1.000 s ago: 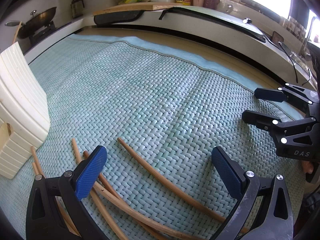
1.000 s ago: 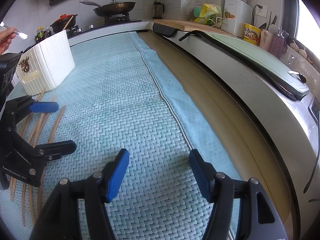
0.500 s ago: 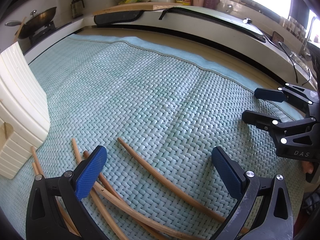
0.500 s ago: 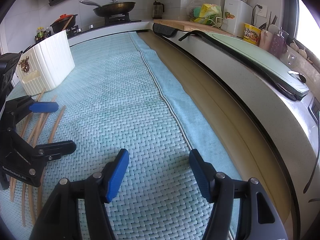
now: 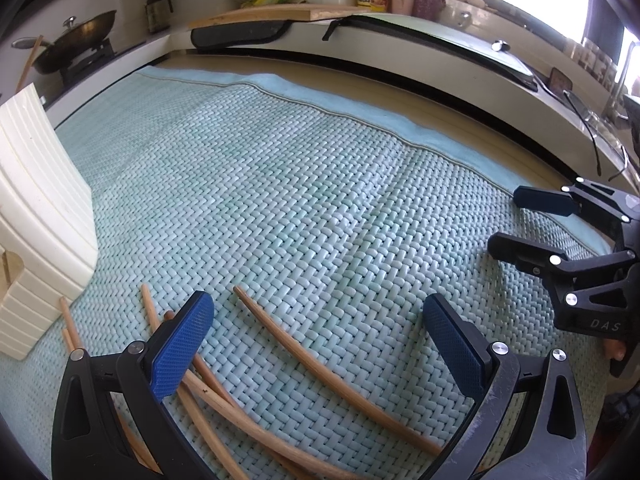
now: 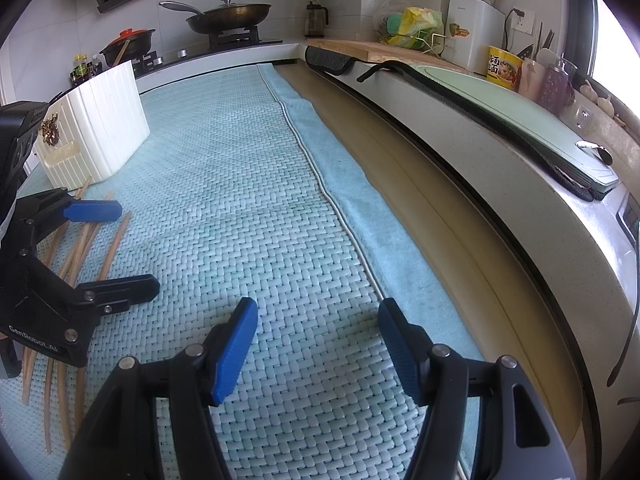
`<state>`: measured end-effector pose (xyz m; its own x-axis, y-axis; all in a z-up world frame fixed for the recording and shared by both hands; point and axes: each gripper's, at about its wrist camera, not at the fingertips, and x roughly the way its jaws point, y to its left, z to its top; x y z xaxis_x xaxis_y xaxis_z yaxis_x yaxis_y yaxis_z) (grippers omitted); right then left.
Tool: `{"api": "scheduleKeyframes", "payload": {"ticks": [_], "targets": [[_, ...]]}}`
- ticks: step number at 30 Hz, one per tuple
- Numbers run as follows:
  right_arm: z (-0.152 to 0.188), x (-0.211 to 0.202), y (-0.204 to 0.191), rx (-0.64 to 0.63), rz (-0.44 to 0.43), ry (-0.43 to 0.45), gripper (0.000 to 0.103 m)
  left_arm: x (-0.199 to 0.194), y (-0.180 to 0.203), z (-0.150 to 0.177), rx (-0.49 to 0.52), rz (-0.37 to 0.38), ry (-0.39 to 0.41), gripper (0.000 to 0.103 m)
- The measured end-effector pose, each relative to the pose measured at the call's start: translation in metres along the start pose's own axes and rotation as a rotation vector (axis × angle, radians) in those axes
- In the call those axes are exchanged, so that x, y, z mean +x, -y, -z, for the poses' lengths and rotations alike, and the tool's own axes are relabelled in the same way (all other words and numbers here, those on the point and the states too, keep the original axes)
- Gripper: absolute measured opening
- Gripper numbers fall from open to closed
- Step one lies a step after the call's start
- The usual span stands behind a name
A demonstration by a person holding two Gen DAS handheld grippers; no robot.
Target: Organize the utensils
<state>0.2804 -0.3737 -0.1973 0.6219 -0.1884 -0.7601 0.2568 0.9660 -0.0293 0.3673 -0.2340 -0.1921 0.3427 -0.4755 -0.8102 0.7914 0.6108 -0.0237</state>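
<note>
Several wooden chopsticks (image 5: 320, 364) lie loose on the woven light-green mat, under and between my left gripper's fingers; they also show in the right wrist view (image 6: 80, 248). My left gripper (image 5: 316, 316) is open and empty, just above them; it also shows in the right wrist view (image 6: 116, 248). A white ribbed utensil holder (image 5: 36, 208) stands to the left; the right wrist view (image 6: 96, 128) shows it too. My right gripper (image 6: 316, 320) is open and empty over bare mat, to the right of the left gripper; it also shows in the left wrist view (image 5: 516, 220).
The mat (image 6: 248, 184) ends at a blue towel strip (image 6: 360, 200) and a wooden ledge. Behind runs a white counter (image 6: 480, 136) with a cutting board, noodle cup and bottles. A wok (image 6: 228, 12) and a red-lidded pot sit on the stove at the back.
</note>
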Motion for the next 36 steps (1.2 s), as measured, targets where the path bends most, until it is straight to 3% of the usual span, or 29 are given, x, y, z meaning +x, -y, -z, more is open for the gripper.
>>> {"api": "scheduleKeyframes", "payload": {"ticks": [3,5,8,11,16,19,22,24,27,30,34,36], "targets": [[0.000,0.000,0.000,-0.002,0.000,0.000,0.065,-0.011,0.000,0.003,-0.064,0.006,-0.035,0.103],[0.000,-0.001,0.000,0.002,-0.007,0.000,0.066,-0.040,0.001,0.009,-0.091,0.017,0.000,0.103],[0.000,0.000,0.002,0.001,-0.020,-0.002,0.069,-0.112,0.003,0.019,-0.061,-0.044,0.088,0.103],[0.000,-0.001,0.003,0.007,-0.030,-0.001,0.069,-0.195,-0.007,0.036,-0.108,-0.111,0.143,0.103],[-0.002,-0.015,0.010,0.023,-0.078,0.009,0.069,-0.328,-0.021,0.080,-0.200,-0.367,0.196,0.103],[-0.009,-0.054,0.007,-0.001,-0.087,0.086,0.069,-0.398,-0.017,0.106,-0.246,-0.515,0.260,0.103],[-0.014,-0.105,-0.006,-0.070,-0.097,0.183,0.069,-0.442,0.000,0.132,-0.303,-0.644,0.335,0.103],[-0.015,-0.137,-0.019,-0.116,-0.123,0.239,0.069,-0.450,0.012,0.151,-0.388,-0.713,0.385,0.103],[-0.007,-0.178,-0.045,-0.184,-0.177,0.300,0.070,-0.430,0.027,0.178,-0.536,-0.793,0.372,0.103],[0.010,-0.200,-0.066,-0.205,-0.234,0.306,0.080,-0.391,0.039,0.198,-0.622,-0.736,0.359,0.103],[0.040,-0.211,-0.085,-0.227,-0.282,0.267,0.080,-0.344,0.041,0.217,-0.775,-0.669,0.309,0.103],[0.053,-0.213,-0.090,-0.249,-0.287,0.255,0.080,-0.331,0.043,0.223,-0.797,-0.640,0.285,0.103]]}}
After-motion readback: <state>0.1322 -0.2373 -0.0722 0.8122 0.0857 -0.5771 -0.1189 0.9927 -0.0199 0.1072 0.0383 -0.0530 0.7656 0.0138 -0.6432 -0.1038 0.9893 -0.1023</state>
